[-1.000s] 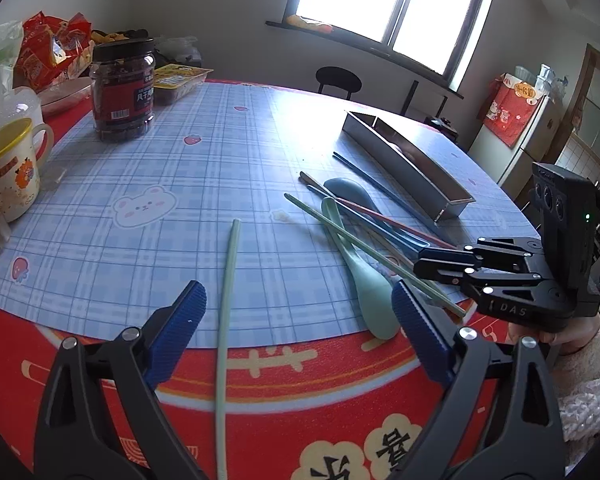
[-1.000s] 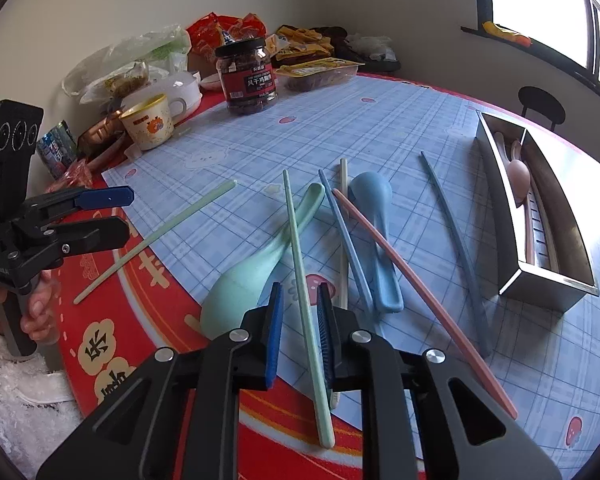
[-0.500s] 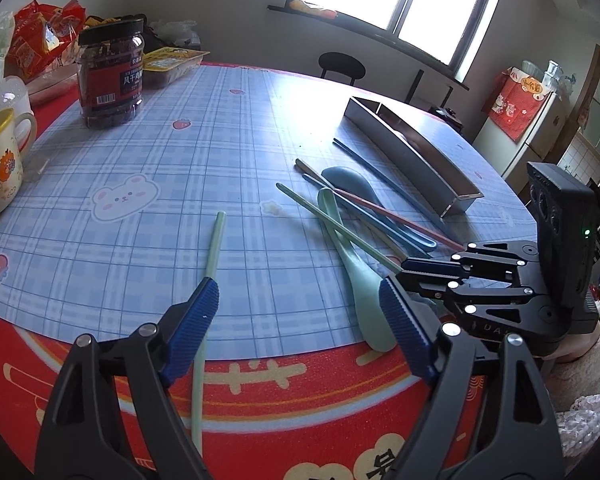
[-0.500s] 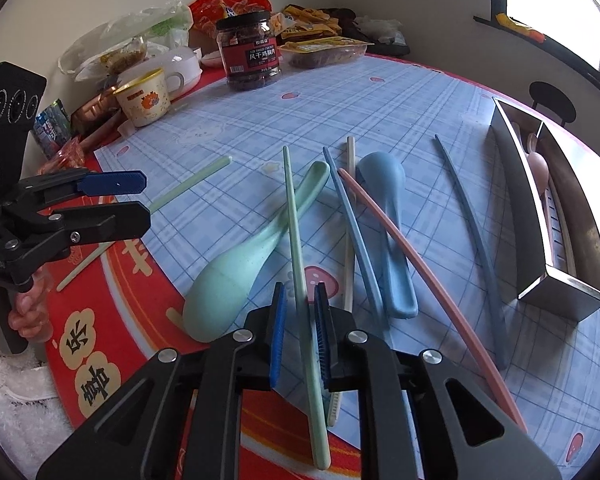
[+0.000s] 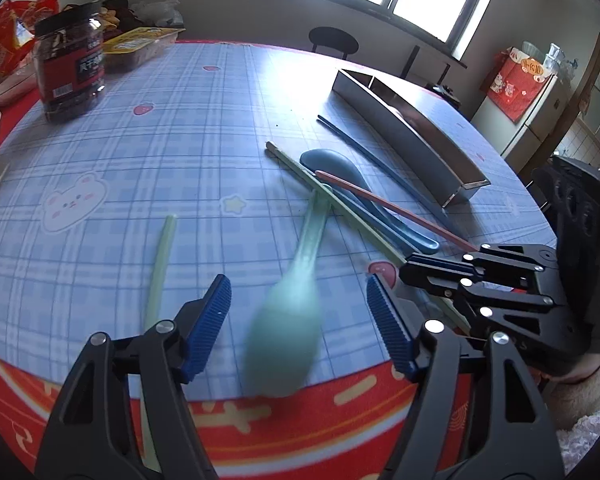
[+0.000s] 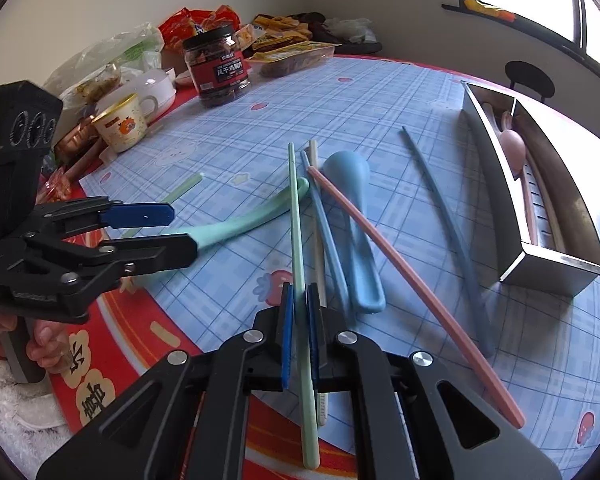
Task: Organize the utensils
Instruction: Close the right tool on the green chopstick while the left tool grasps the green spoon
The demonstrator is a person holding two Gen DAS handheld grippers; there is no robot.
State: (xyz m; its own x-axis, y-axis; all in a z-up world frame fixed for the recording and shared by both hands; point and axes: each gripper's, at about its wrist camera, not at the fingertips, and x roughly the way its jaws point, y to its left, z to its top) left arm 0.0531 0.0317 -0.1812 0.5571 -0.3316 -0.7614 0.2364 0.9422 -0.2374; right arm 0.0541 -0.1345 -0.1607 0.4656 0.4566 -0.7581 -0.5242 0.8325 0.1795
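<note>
Right wrist view: right gripper point(image 6: 300, 328) clamped on green chopstick point(image 6: 298, 232); left gripper point(image 5: 298, 312) closing, green spoon point(image 5: 288, 332) between its jaws, untouched.

Two close wrist fisheyes angled down, both over the utensil-strewn table point(image 5: 228, 128).

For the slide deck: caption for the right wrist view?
Right gripper shut on a pale green chopstick; left gripper closing around a mint green spoon.
</note>
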